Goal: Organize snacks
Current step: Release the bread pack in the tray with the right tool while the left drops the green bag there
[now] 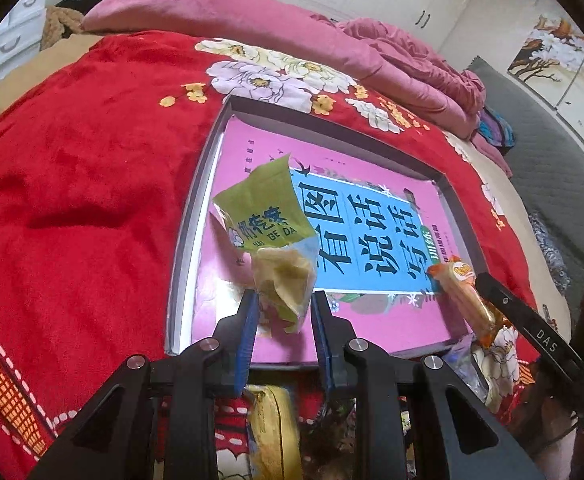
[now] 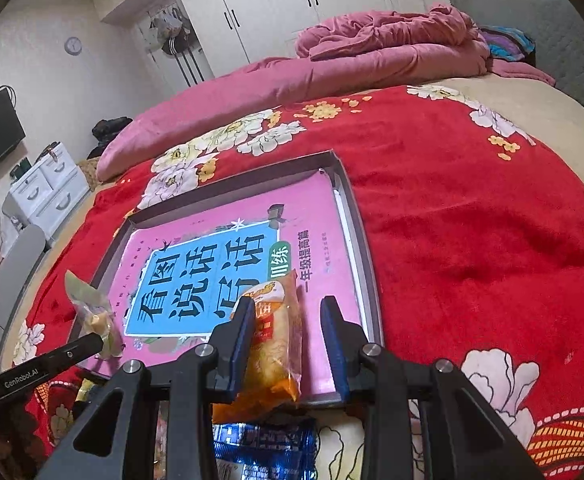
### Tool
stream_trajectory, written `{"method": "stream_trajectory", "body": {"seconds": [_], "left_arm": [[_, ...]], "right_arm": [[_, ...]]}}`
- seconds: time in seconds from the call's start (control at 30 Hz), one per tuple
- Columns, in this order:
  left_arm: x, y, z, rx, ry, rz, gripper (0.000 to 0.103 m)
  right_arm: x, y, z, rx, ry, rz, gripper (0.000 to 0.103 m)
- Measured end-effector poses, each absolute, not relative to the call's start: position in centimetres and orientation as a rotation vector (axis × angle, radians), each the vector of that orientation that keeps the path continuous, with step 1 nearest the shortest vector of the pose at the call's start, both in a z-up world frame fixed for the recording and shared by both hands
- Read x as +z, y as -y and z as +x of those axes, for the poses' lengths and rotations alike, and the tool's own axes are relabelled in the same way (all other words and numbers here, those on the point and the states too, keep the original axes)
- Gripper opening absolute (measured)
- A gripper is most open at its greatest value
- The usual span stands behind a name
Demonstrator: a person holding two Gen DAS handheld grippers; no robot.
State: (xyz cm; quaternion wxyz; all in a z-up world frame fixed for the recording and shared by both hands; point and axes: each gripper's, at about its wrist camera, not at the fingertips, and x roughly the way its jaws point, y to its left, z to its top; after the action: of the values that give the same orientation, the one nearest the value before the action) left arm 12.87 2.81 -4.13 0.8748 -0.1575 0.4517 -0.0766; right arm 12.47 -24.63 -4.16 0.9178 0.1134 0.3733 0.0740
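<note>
My left gripper (image 1: 286, 300) is shut on a green snack packet (image 1: 266, 212), which it holds over the near left corner of a shallow grey box (image 1: 188, 240). A pink book with a blue title panel (image 1: 371, 232) fills the box. My right gripper (image 2: 288, 308) is shut on an orange snack packet (image 2: 276, 344) and holds it above the box's near edge (image 2: 367, 280). In the left wrist view the orange packet (image 1: 463, 296) hangs at the right from the right gripper's finger (image 1: 503, 300). The right wrist view shows the green packet (image 2: 88, 304) at the left.
The box lies on a red floral blanket (image 1: 72, 200) spread over a bed. More packets lie below the grippers: a yellow one (image 1: 272, 420) and a blue one (image 2: 264, 444). A pink quilt (image 2: 331, 64) is bunched at the far side. White drawers (image 2: 48, 192) stand beyond the bed.
</note>
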Motion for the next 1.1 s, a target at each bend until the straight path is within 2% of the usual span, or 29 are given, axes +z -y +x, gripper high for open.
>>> {"method": "stream_trajectory", "body": {"seconds": [0.47,0.67,0.83,1.1], "left_arm": [[-4.1,-2.9,12.9,-0.164,-0.934,-0.340,0.028],[-3.8,-3.2,12.7,-0.166,-0.924,-0.354,0.036],[-3.7,-3.1,12.6,-0.175,-0.924,-0.359,0.047],[-3.5,-3.0,12.4,-0.181,-0.918,-0.346,0.055]], "right_arm": [[-2.7,22.5,10.9,0.221,-0.749,0.099,0.035],[-2.2,23.6,8.0,0.217,-0.767,0.155,0.035],[-2.8,23.4,8.0,0.202,-0.792,0.094,0.035],[-3.9,23.1,9.6,0.145,-0.810,0.032,0.035]]}}
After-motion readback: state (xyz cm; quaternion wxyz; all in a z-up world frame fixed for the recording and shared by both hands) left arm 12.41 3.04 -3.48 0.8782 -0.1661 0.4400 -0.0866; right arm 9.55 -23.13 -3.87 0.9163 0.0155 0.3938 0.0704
